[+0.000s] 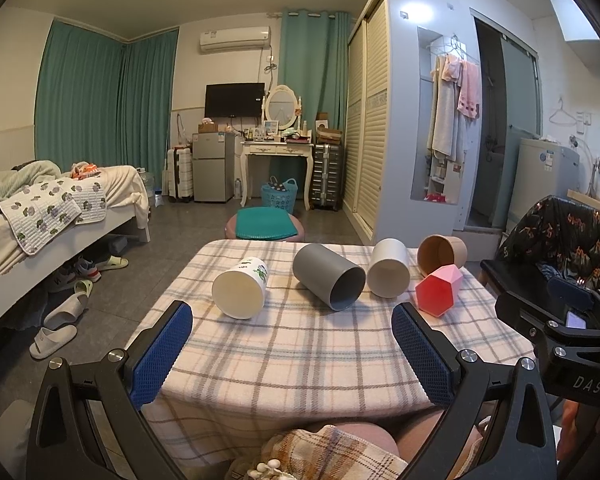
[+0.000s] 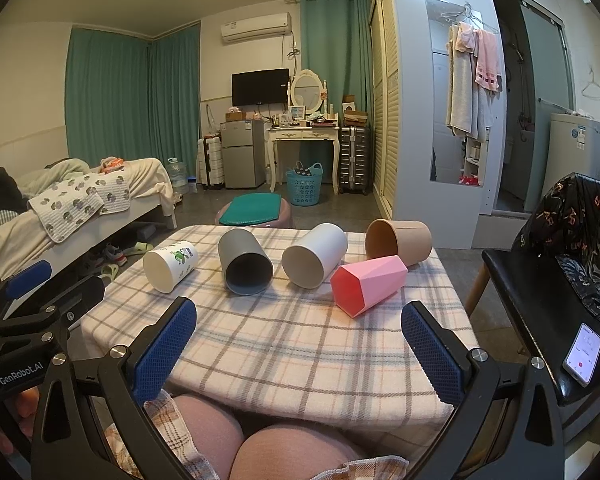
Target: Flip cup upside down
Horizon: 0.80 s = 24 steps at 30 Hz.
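Blue textured pads line both pairs of fingers, and on each tool I see them spread wide with nothing between them: the left gripper (image 1: pixel 292 326) and the right gripper (image 2: pixel 300 326) both hover over the near edge of the checked tablecloth (image 2: pixel 284 344), well short of any cup. Five cups lie on their sides in a row across the far half of the cloth, mouths toward me: a white cylindrical cup with a green print (image 1: pixel 242 290), a dark grey cylindrical cup (image 1: pixel 328 280), a plain white cylindrical cup (image 1: pixel 390 268), a pink faceted plastic cup (image 2: pixel 366 286) and, behind it, a brown paper-like cup (image 2: pixel 398 240). The pink cup appears to touch the brown one; the others lie near each other but apart.

Risks, as I judge them: round walls can roll away under a one-sided touch, and the cloth's edge is close to the printed cup on my left. A squeeze near an open rim may slip or deform the brown cup. Lifting the pink cup may nudge its brown neighbour. A smartphone (image 2: pixel 584 354) rests on the black chair seat (image 2: pixel 532 320) beside the right gripper, within reach of a careless swing.
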Each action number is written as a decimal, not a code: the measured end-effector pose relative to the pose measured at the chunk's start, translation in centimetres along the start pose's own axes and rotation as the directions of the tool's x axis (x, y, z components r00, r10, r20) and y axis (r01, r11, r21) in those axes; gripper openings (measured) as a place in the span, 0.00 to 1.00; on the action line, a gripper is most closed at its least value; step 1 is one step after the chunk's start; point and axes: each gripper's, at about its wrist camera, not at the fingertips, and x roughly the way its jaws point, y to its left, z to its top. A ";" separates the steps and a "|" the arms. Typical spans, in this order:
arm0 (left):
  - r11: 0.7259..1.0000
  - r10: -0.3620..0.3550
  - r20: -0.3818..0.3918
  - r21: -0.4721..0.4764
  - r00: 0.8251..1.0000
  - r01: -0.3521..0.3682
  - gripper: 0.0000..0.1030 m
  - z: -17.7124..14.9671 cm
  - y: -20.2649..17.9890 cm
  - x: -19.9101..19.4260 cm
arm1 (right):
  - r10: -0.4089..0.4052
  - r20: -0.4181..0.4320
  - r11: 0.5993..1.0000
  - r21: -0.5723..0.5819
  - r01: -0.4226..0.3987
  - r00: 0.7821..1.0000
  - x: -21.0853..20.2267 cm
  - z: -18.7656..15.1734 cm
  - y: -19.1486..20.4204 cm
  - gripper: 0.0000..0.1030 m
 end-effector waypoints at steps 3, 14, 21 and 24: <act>1.000 -0.001 -0.001 0.002 1.000 0.001 1.00 0.0 0.0 0.0 | 0.001 -0.001 1.000 -0.002 -0.001 1.000 -0.4 0.1 0.0 1.00; 1.000 -0.002 0.000 0.002 1.000 0.002 1.00 0.1 0.0 -0.1 | 0.003 -0.003 1.000 -0.002 -0.003 1.000 -0.4 0.1 0.0 1.00; 1.000 -0.002 0.000 0.001 1.000 0.002 1.00 0.1 0.0 -0.1 | 0.003 -0.005 1.000 -0.001 -0.003 1.000 -0.3 0.1 0.0 1.00; 1.000 -0.001 -0.002 0.002 1.000 0.001 1.00 0.1 0.0 -0.1 | 0.003 -0.006 1.000 -0.002 -0.003 1.000 -0.3 0.1 0.1 1.00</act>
